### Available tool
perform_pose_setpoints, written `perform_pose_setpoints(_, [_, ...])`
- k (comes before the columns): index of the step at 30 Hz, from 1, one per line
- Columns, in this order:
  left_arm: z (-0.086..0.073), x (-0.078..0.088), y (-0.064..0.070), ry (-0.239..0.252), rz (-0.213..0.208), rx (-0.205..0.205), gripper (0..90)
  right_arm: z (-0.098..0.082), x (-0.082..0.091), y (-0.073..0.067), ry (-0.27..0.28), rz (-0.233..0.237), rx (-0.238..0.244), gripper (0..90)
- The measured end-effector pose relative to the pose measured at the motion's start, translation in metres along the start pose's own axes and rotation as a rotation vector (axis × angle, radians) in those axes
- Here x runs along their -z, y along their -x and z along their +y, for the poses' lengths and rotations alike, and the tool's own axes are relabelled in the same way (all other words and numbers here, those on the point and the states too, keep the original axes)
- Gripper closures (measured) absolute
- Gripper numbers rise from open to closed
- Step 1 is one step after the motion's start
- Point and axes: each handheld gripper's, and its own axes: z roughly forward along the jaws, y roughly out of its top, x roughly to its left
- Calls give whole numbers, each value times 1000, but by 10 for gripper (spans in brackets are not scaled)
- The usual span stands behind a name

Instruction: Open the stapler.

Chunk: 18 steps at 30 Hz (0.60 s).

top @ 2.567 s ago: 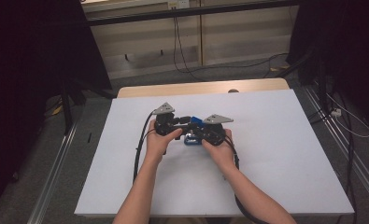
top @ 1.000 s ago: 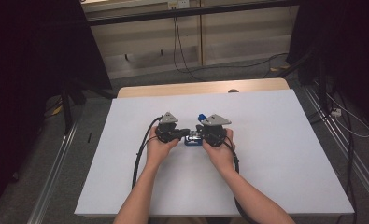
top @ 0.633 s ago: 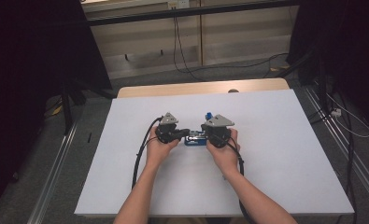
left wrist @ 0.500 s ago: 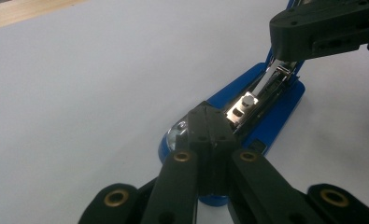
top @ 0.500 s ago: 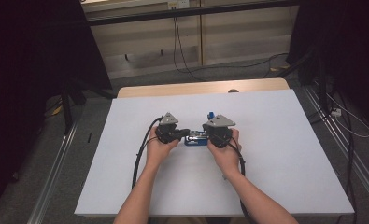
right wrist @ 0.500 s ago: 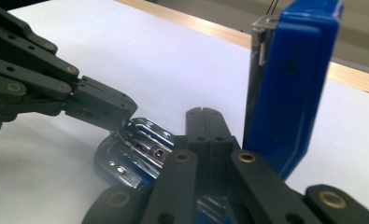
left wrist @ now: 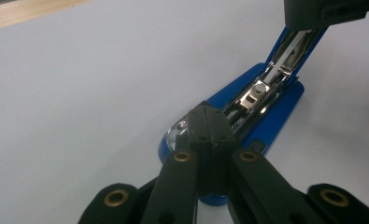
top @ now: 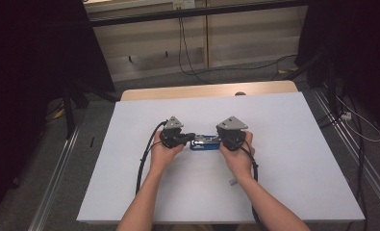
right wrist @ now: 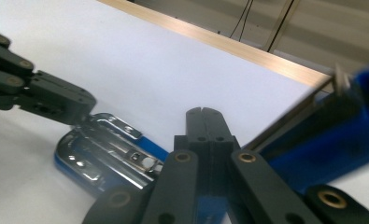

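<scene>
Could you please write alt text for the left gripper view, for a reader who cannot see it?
A blue stapler lies opened on a white table, its shiny metal staple channel exposed. The left claw, jaws shut together, presses on the near end of its base, while the right claw comes in at the top right above the raised arm.

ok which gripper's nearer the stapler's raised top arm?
Right. Right gripper is right beside the raised top arm; left gripper, shut, rests on the opposite end of the stapler base.

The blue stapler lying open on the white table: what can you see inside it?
Inside the blue stapler runs a shiny metal staple channel. The shut left gripper covers its near end; whether staples are loaded cannot be told.
</scene>
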Motion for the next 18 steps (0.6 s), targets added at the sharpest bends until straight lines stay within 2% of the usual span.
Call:
perform_pose_setpoints(1, [0, 0, 0, 2, -1, 1, 900, 1, 2, 3, 1, -14, 6, 900])
perform_pose_setpoints(4, [0, 0, 0, 1, -2, 3, 900, 1, 6, 7, 5, -9, 25, 900])
perform_pose_setpoints(13, [-1, 0, -1, 6, -8, 9, 900, -3, 3, 5, -7, 6, 44, 900])
perform_pose_setpoints(16, [-1, 0, 0, 9, -4, 7, 900, -2, 3, 7, -15, 21, 32, 900])
perform_pose_setpoints(18, [-1, 0, 0, 9, -5, 7, 900, -2, 3, 7, -18, 17, 53, 900])
